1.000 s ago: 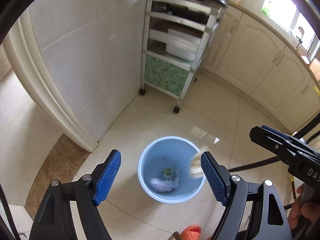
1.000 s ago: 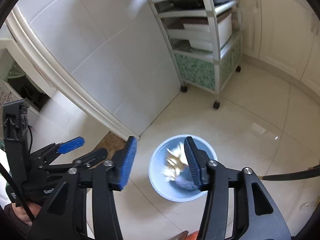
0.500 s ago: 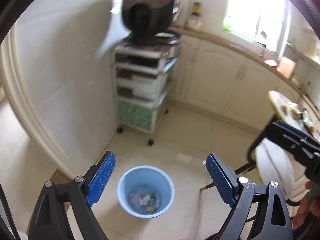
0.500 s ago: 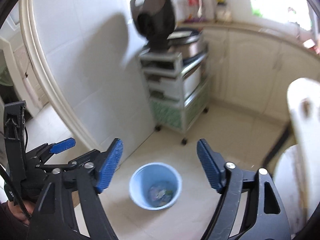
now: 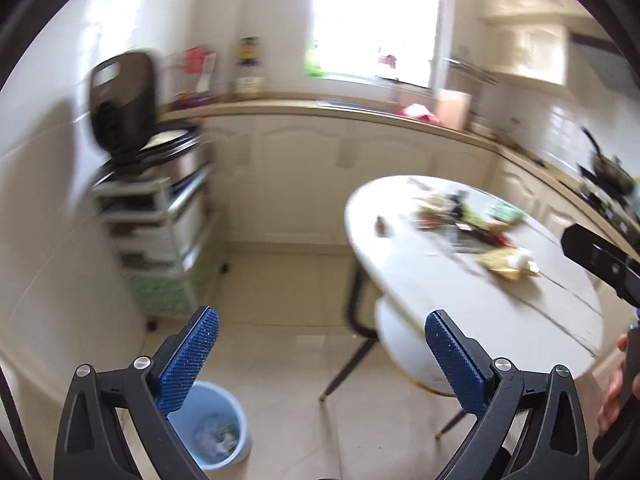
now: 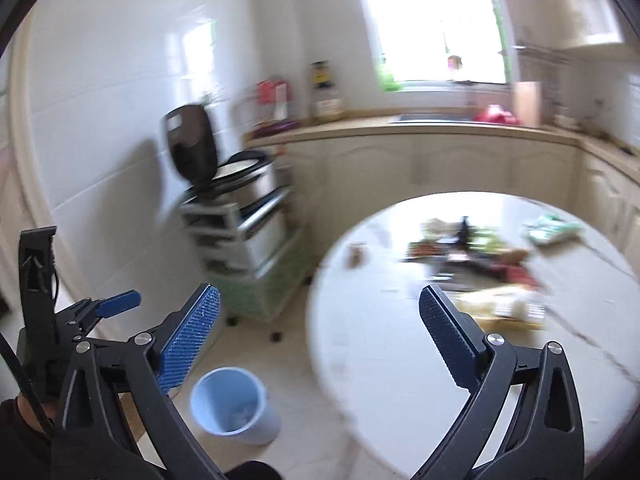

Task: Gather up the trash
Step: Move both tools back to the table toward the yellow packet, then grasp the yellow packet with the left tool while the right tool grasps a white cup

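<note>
Your left gripper (image 5: 320, 364) and right gripper (image 6: 318, 342) are both raised, fingers wide and empty. The blue bin (image 5: 218, 436) stands on the floor below-left; wrappers (image 6: 500, 308) litter the table (image 6: 380, 360). Only the left view shows trash inside the bin.

Bright window (image 5: 372, 20) lit the kitchen; cabinets (image 5: 320, 176) ahead, cart (image 5: 156, 236) left, round table (image 5: 460, 280) right w/ clutter.

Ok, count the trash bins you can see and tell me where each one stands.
1. A single blue bin stands on the floor, left of the round table and in front of the rolling shelf cart. Trash lies inside it. Another could be hidden beyond the blurred edges.
</note>
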Demonstrator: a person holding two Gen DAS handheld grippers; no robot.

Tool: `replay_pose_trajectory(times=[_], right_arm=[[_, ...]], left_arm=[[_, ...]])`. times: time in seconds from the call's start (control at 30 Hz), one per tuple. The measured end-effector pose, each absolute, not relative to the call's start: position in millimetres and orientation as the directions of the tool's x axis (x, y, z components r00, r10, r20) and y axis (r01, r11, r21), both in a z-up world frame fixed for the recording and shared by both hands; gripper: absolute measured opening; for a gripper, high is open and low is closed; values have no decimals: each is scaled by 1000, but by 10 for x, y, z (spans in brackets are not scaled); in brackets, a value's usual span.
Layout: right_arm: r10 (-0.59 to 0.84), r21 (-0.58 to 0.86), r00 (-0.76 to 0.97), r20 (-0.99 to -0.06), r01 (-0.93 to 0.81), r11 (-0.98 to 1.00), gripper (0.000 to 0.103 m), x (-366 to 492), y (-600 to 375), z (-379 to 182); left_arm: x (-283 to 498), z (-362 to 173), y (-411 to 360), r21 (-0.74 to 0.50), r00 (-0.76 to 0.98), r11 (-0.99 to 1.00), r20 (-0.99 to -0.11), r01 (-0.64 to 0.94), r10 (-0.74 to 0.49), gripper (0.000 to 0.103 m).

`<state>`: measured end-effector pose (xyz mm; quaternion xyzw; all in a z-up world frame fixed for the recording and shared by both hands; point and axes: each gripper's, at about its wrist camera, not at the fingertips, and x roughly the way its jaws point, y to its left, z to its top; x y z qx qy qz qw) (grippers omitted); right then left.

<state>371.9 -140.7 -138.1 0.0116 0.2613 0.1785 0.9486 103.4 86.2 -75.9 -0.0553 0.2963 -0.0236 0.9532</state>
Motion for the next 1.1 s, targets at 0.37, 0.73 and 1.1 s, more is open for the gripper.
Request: replay_pose_trajectory(times=[0.37, 0.73, 1.1], right_arm=[[191, 75, 777, -600, -184, 980, 102, 4162, -2683, -1547], [214, 36, 641, -737, -279, 960, 74, 4901, -2663, -2110], [260, 55, 604, -753, -335, 940, 42, 5059, -2723, -2233]], left_arm=[[1959, -732, -281, -86, 748, 962, -612, 258, -256, 101], [2633, -1011, -790, -38, 716, 959, -657, 281, -236, 101], [2879, -1093, -934, -45, 684, 942, -676, 333, -274, 101]])
